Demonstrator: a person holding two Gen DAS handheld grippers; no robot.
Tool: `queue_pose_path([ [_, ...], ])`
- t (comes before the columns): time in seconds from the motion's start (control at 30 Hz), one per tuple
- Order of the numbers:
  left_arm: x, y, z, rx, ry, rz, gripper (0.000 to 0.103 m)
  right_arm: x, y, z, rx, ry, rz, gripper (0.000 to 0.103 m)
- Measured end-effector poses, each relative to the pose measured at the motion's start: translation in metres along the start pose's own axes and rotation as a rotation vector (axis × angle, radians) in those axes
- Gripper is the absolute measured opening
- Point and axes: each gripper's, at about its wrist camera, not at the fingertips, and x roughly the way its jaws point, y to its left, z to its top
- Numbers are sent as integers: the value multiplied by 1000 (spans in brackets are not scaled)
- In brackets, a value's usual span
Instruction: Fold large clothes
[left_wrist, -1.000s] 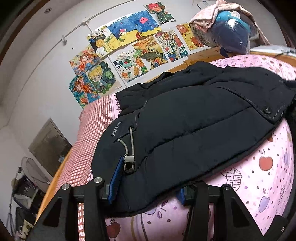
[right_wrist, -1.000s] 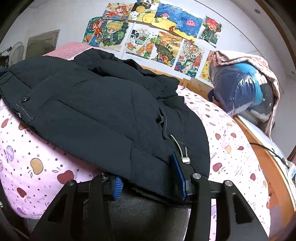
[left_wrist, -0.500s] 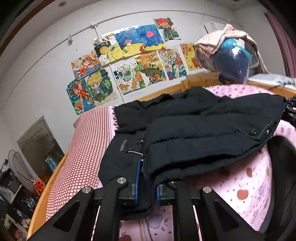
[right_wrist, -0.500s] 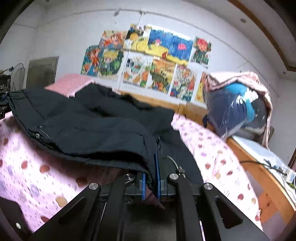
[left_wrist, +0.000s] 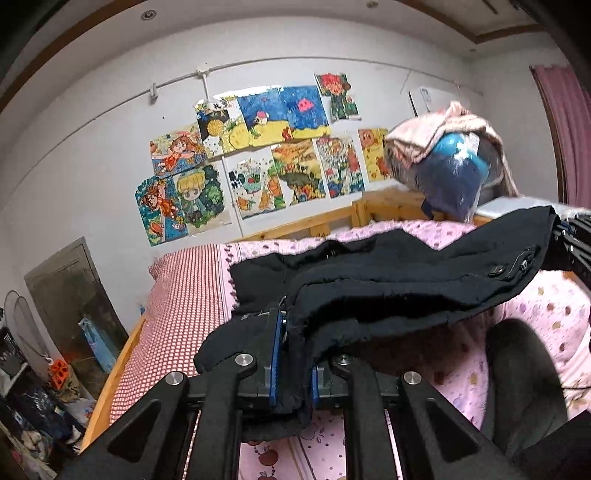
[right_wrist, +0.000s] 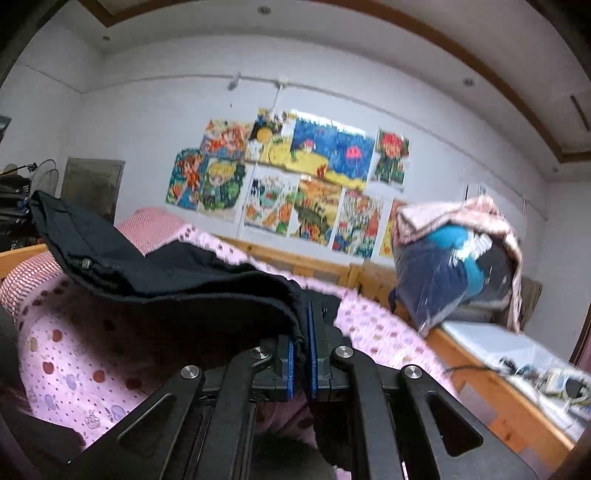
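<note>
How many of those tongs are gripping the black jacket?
2. The left tongs pinch one end of the black jacket's near edge, the right tongs the other end, above the pink bedsheet. Neither is hidden.

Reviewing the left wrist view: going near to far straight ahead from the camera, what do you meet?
left gripper clamped on the black jacket's hem → pink patterned bedspread → wooden bed rail → drawings on the wall.

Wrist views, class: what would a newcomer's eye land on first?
The black jacket, its near edge pinched and lifted off the pink bedspread by the left gripper and right gripper. Then the bright drawings on the wall behind.
</note>
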Motion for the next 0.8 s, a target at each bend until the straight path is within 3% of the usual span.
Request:
queue_pose_path([
  [0.13, -2, 12, 16, -41, 0, -22, 11, -4, 1, 19, -25, -33, 0, 6],
  [0.37, 26, 28, 42, -79, -7, -38, 11, 27, -5, 46, -2, -73, 21, 6],
  [0.8, 127, 48, 104, -78, -14, -13, 12, 141, -6, 90, -32, -124, -5, 6],
])
